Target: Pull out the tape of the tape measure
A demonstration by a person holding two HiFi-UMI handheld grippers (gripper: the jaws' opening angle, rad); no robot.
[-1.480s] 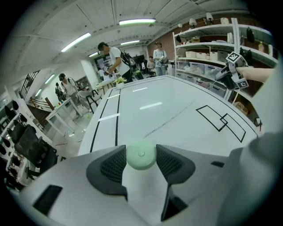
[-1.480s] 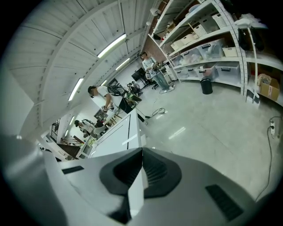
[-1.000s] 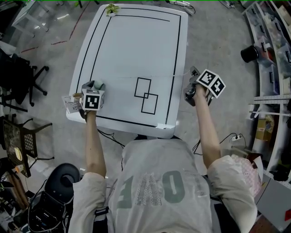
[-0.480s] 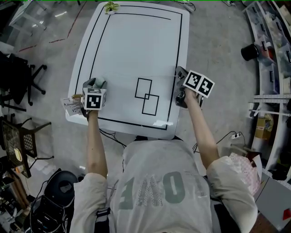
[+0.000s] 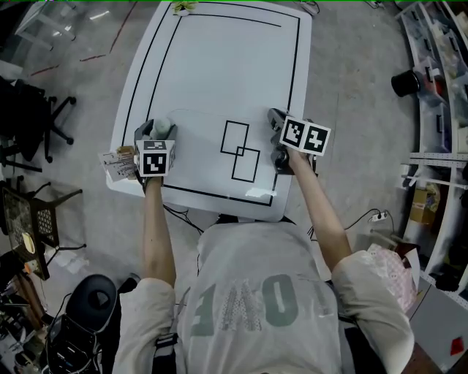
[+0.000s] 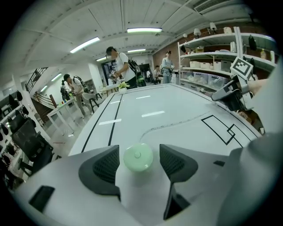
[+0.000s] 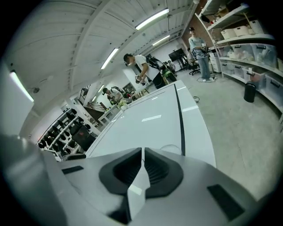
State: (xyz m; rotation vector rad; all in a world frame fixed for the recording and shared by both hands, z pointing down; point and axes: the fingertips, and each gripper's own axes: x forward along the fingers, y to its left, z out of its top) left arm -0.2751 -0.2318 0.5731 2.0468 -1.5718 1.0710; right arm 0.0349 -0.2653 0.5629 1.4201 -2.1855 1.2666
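Note:
A pale green round tape measure (image 6: 138, 157) sits on the white table (image 5: 219, 66) between the jaws of my left gripper (image 5: 159, 131). Those jaws are opening, and a gap shows between each pad (image 6: 101, 165) and the case. The thin white tape (image 6: 177, 123) curves slack across the table towards my right gripper (image 6: 227, 93). In the head view the right gripper (image 5: 273, 117) is over the table's right black line. In the right gripper view it (image 7: 142, 170) is shut, with the thin tape pinched between its pads.
Two overlapping black squares (image 5: 240, 151) are drawn between the grippers. A small plant (image 5: 183, 7) stands at the far edge. A paper tag (image 5: 117, 162) hangs off the left edge. Chairs stand left, shelves and a black bin (image 5: 404, 82) right. People stand beyond the table.
My right gripper has moved left, from beyond the table's right edge to over its right black line. My left gripper has stayed near the table's left edge with the tape measure.

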